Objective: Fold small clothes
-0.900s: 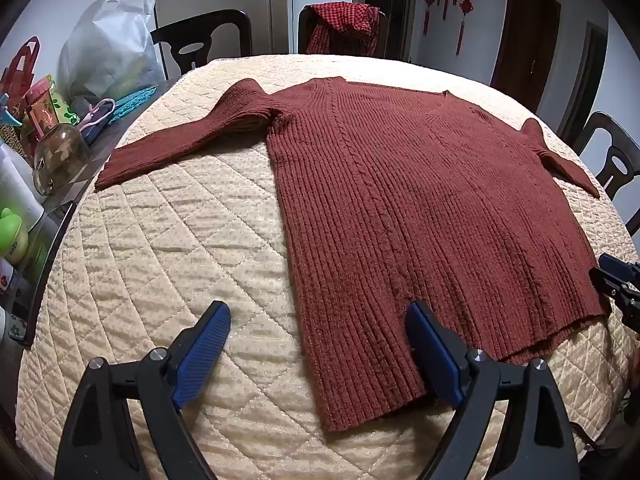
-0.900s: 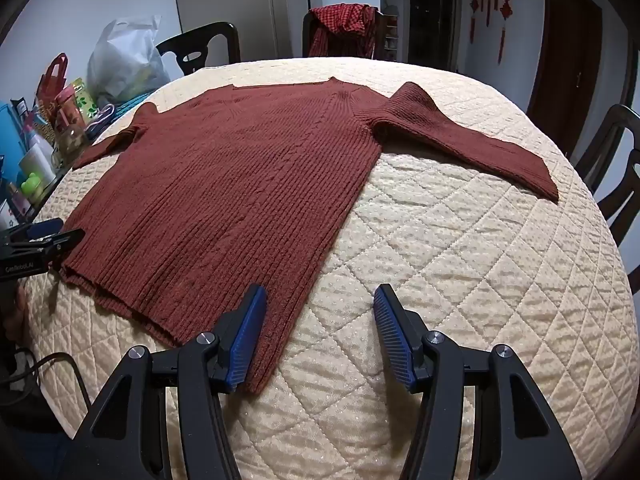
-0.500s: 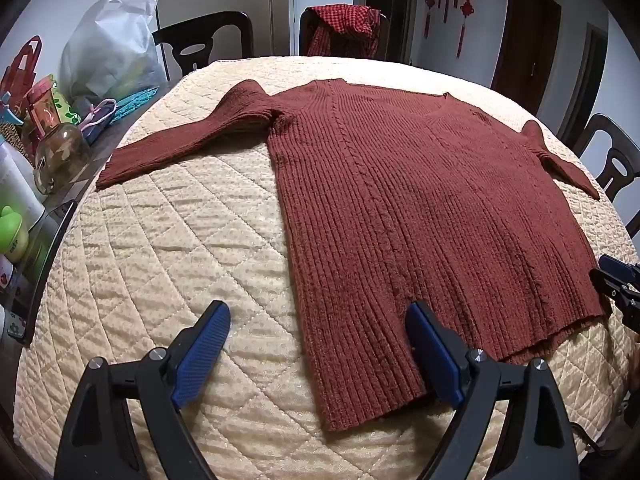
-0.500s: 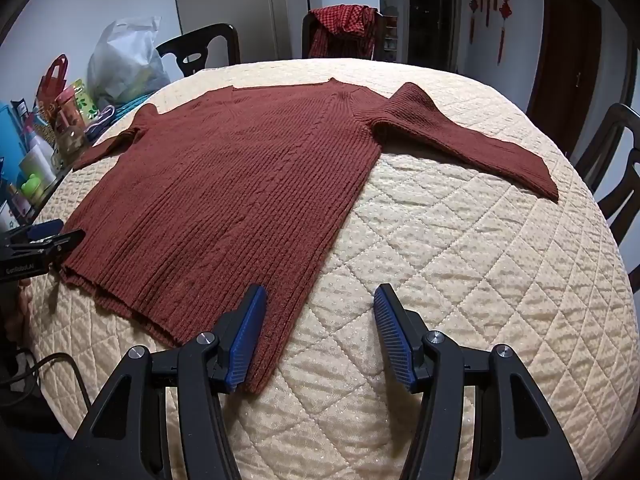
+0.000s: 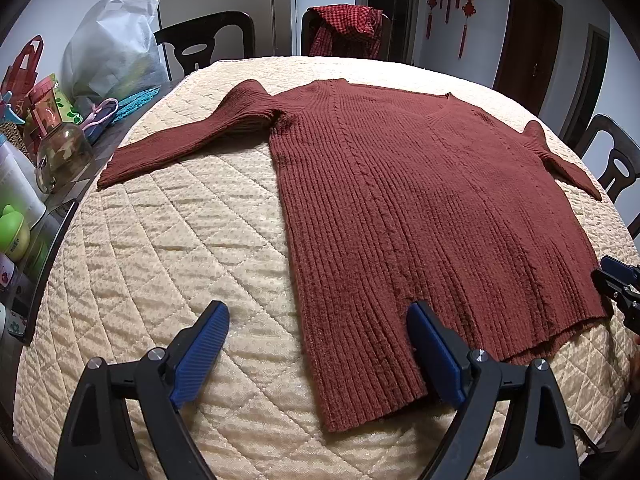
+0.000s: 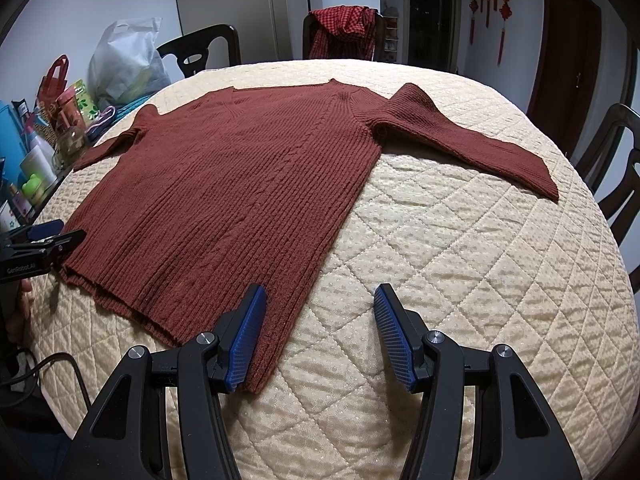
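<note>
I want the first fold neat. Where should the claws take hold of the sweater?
Probably the hem corners. The sweater lies flat with both sleeves spread, and its hem faces the open left claw and right claw. Come in low from the near edge, one finger sliding under each corner.

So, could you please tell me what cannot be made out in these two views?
- Sweater hem under the left gripper: left wrist view, the right-hand finger covers it; contact unclear.
- Same for the right gripper in the right wrist view.
- Labels on the bottles: too small.
- Table front edge: cut off by the frame.
</note>
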A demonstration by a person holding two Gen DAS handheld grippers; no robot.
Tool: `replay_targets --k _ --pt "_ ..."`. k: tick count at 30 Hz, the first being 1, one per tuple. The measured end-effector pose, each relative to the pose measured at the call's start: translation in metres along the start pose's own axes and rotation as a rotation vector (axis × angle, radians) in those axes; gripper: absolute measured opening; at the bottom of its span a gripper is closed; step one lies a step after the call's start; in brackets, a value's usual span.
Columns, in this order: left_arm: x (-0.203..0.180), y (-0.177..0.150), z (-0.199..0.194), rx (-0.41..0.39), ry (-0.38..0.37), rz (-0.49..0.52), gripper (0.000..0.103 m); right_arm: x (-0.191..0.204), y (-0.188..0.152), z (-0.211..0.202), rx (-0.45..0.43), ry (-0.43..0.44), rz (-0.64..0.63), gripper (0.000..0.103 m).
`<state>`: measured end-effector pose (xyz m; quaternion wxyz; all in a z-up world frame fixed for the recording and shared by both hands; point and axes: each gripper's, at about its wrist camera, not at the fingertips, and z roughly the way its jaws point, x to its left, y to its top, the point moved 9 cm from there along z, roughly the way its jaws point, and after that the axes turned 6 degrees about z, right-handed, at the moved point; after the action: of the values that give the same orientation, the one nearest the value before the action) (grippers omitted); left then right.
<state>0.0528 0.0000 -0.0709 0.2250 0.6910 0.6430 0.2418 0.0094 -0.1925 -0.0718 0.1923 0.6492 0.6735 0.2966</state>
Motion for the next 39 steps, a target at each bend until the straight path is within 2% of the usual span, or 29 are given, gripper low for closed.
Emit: replay_targets --k 39 --pt "-0.0008 -0.0001 -0.0002 -0.002 0.003 0.001 0.093 0.0014 -0.0008 -0.0015 -0.004 0.001 0.001 0.057"
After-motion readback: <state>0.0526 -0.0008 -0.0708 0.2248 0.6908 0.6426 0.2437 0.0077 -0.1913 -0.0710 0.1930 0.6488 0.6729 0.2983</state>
